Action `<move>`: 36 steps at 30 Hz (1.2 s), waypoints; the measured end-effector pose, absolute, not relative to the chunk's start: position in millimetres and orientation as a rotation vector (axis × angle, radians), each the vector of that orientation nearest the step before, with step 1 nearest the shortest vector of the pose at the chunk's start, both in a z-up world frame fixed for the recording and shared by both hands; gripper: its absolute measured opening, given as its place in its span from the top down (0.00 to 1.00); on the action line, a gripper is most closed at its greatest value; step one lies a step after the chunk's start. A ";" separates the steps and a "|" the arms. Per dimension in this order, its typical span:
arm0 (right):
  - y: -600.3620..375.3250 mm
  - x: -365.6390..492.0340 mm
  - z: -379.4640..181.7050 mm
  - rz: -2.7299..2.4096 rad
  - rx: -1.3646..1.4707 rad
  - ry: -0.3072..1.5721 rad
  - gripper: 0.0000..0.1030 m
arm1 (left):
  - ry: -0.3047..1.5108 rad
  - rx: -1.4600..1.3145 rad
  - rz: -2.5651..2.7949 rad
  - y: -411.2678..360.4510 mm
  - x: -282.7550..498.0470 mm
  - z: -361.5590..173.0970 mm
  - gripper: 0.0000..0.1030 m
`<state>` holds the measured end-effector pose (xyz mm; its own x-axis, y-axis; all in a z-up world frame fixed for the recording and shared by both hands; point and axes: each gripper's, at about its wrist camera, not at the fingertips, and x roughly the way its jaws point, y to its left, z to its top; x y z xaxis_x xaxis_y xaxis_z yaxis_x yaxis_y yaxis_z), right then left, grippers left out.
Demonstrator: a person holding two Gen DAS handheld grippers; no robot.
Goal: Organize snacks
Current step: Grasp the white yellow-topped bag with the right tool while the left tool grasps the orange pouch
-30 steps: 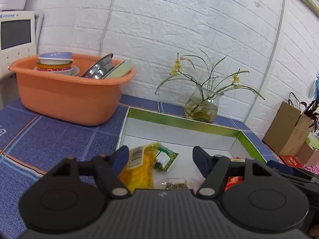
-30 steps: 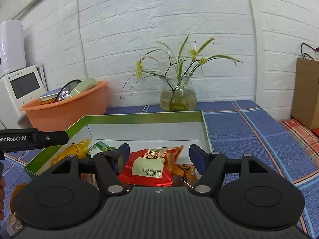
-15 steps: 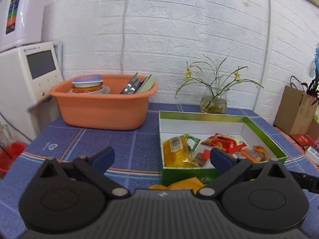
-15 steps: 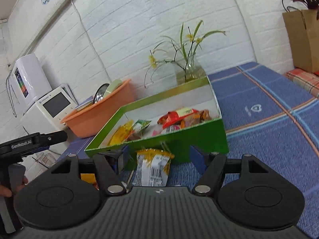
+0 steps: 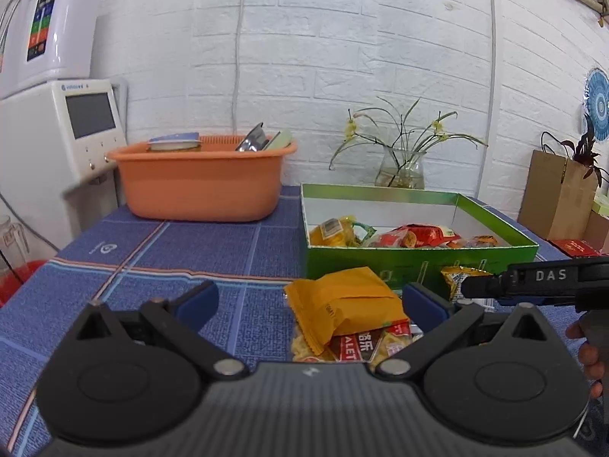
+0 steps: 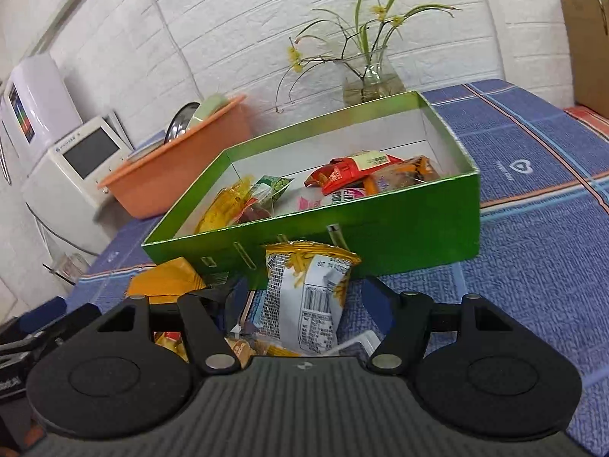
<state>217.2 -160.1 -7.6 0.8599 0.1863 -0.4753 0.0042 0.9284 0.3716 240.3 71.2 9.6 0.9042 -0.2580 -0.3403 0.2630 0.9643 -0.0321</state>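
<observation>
Both grippers have drawn back from inside the green box to the table's near edge. Your left gripper stands wide apart beside the orange packet; your right gripper, also apart, brackets the upright striped packet. Closing off-centre could topple it.

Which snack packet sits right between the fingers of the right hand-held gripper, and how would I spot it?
Find the shiny green cardboard box on the blue checked tablecloth. Propped against its near wall is a white-and-yellow crinkled snack packet, between the open fingers of the right hand-held gripper. Unlike the plain orange packet to its left, it shows a barcode and printed table.
</observation>
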 end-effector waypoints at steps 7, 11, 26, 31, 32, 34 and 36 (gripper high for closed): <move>-148.1 232.7 -20.2 0.103 0.298 0.567 0.27 | 0.323 0.128 -0.233 53.4 246.5 2.2 0.00; -163.6 214.9 -20.3 0.117 0.388 0.488 0.31 | 0.362 0.187 -0.230 39.9 261.9 -4.3 0.00; -207.5 178.9 32.5 0.170 0.535 0.247 0.31 | 0.497 0.114 -0.294 28.0 273.2 -6.0 0.60; -204.3 170.4 41.6 0.193 0.516 0.208 0.31 | 0.506 0.027 -0.334 43.6 254.0 3.5 0.70; -203.6 170.2 42.9 0.201 0.518 0.207 0.31 | 0.509 0.018 -0.341 45.6 250.7 4.2 0.71; -202.5 169.7 45.0 0.212 0.525 0.208 0.31 | 0.511 0.042 -0.363 45.4 242.1 6.1 0.72; -203.3 167.6 47.7 0.221 0.531 0.205 0.31 | 0.543 0.074 -0.411 43.3 231.3 6.9 0.72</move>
